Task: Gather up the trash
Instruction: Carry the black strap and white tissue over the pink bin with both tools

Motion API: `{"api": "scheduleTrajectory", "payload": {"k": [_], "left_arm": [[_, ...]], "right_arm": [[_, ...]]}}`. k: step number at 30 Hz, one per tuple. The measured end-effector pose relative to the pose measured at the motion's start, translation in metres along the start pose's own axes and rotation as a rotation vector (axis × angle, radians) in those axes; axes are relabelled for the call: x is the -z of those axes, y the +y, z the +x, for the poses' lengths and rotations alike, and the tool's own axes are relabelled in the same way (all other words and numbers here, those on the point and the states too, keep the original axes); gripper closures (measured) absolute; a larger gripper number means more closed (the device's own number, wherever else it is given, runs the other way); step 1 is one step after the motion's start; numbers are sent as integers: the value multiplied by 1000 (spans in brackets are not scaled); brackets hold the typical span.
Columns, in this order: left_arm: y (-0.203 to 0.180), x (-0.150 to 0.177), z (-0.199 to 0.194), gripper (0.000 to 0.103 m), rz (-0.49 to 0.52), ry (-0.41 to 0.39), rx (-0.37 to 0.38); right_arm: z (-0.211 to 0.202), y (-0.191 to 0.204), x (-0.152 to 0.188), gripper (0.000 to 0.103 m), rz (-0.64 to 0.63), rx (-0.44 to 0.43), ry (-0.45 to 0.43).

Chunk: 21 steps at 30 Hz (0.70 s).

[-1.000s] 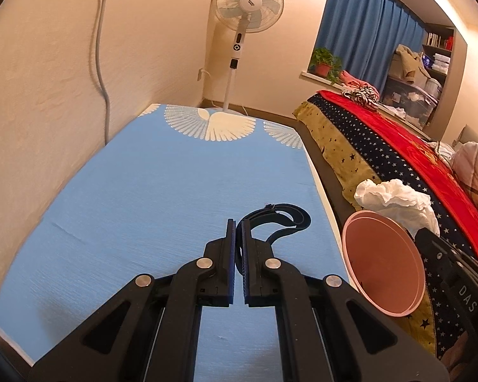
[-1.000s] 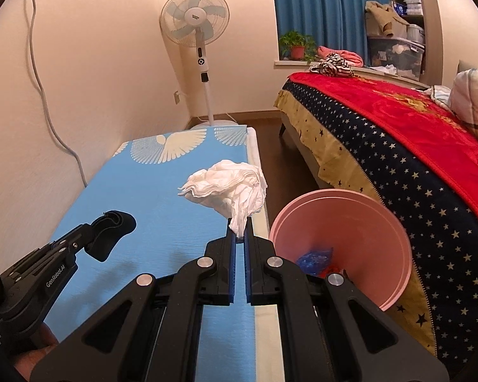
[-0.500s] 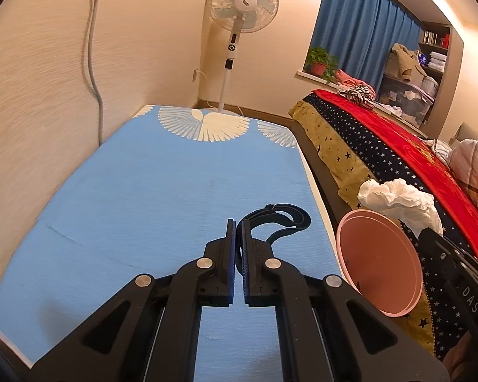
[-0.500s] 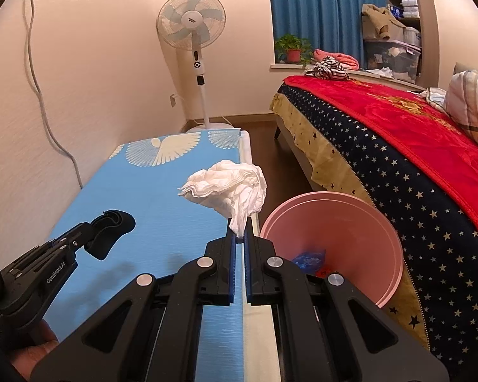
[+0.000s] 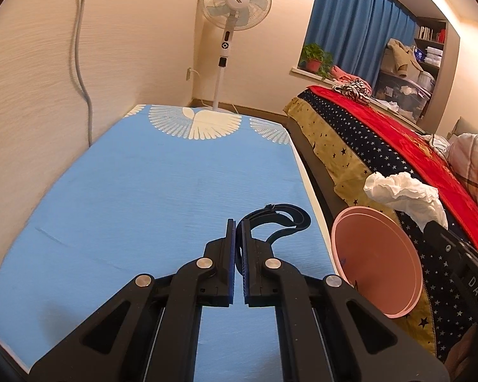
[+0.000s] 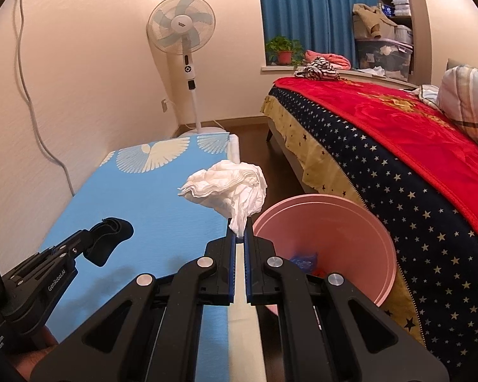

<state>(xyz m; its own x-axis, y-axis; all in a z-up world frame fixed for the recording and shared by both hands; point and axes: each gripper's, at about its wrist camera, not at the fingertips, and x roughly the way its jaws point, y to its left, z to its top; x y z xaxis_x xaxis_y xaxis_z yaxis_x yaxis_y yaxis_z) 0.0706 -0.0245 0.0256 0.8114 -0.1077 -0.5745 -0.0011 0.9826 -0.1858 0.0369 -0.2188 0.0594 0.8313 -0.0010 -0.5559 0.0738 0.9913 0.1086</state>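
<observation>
Trash [image 6: 301, 259] in pink bin [image 6: 379, 222]

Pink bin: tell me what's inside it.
In the pink bin, a blue crumpled piece and something red beside it lie at the bottom. The right gripper hides the near part.

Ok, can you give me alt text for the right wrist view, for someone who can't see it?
The right gripper is shut on a crumpled white tissue, held up beside the rim of a pink bin that stands between a blue mat and a bed. The left gripper holds a black strap over the mat.
</observation>
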Motion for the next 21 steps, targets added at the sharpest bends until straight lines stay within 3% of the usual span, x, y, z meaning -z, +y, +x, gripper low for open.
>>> {"api": "scheduleTrajectory", "payload": {"k": [21], "left_arm": [[-56,5,31,100,57,25,85]], "right_arm": [[3,-65,-10,98,83,140,-23]]}}
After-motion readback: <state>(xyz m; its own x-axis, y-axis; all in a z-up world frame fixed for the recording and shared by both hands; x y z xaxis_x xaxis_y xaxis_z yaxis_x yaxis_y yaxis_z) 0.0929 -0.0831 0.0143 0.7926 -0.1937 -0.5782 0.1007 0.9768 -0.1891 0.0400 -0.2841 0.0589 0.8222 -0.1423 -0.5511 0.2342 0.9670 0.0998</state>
